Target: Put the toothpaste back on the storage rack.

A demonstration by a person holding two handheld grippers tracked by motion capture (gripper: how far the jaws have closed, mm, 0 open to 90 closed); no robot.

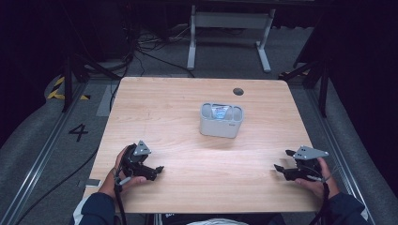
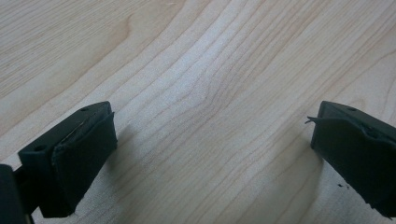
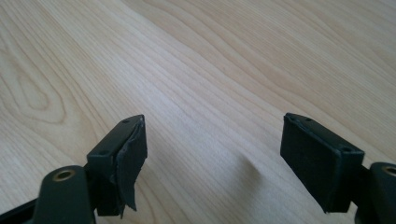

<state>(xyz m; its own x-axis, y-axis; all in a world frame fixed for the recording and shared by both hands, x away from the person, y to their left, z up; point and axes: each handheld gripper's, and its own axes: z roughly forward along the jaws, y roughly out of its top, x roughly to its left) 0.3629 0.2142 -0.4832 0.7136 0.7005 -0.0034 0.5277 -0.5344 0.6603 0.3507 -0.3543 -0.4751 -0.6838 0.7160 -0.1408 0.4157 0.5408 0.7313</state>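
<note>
A grey caddy (image 1: pixel 221 121) stands just behind the middle of the wooden surface (image 1: pixel 187 140), its compartments holding something pale and bluish, too small to make out. Well in front of it to the left, the left tongs (image 1: pixel 158 169) rest spread apart with nothing between; well in front to the right, the right tongs (image 1: pixel 283 160) likewise gape over bare wood.

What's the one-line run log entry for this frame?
left tool: open, empty, low over table | right tool: open, empty, low over table | grey holder: mid-table, untouched, something bluish inside
</note>
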